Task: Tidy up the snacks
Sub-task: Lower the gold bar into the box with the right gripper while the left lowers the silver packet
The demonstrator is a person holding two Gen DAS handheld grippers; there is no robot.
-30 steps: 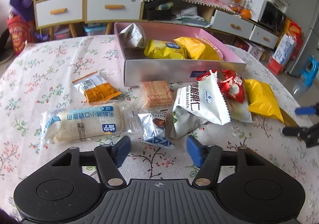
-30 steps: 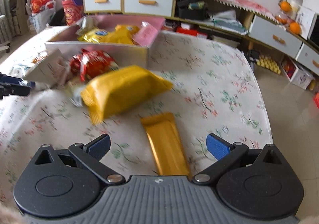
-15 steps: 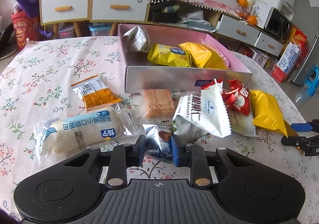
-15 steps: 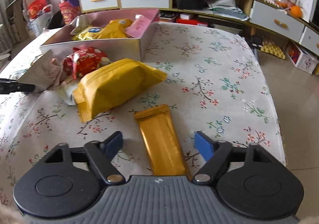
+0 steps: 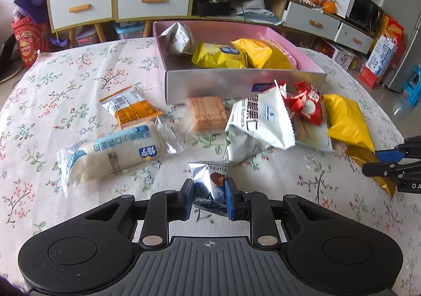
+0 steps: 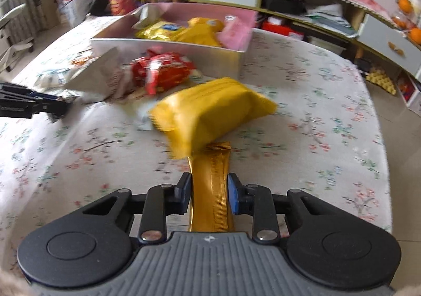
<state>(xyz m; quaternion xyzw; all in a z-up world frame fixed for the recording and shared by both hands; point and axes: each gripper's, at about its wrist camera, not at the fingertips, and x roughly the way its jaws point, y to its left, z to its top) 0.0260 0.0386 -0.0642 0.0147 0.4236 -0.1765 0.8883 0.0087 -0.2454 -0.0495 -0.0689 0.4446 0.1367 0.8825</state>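
Observation:
My left gripper (image 5: pixel 209 194) is shut on a small silver truffle packet (image 5: pixel 211 177) and holds it just above the floral tablecloth. My right gripper (image 6: pixel 209 190) is shut on a long gold bar (image 6: pixel 211 190), whose far end lies under a yellow bag (image 6: pixel 210 111). The pink box (image 5: pixel 244 83) at the back holds several snacks: a white packet (image 5: pixel 177 38) and yellow bags (image 5: pixel 218 55). The right gripper also shows at the right edge of the left wrist view (image 5: pixel 394 164).
On the cloth lie a white bread roll pack (image 5: pixel 115 154), an orange-white packet (image 5: pixel 130 109), a wafer pack (image 5: pixel 208 113), a white kernels bag (image 5: pixel 260 122), a red bag (image 5: pixel 307 104) and a yellow bag (image 5: pixel 347 119). The table's right edge (image 6: pixel 386 164) is close.
Both grippers went from open to shut. The left closed on the silver packet and lifted it. The right closed on the gold bar and moved forward toward the yellow bag.

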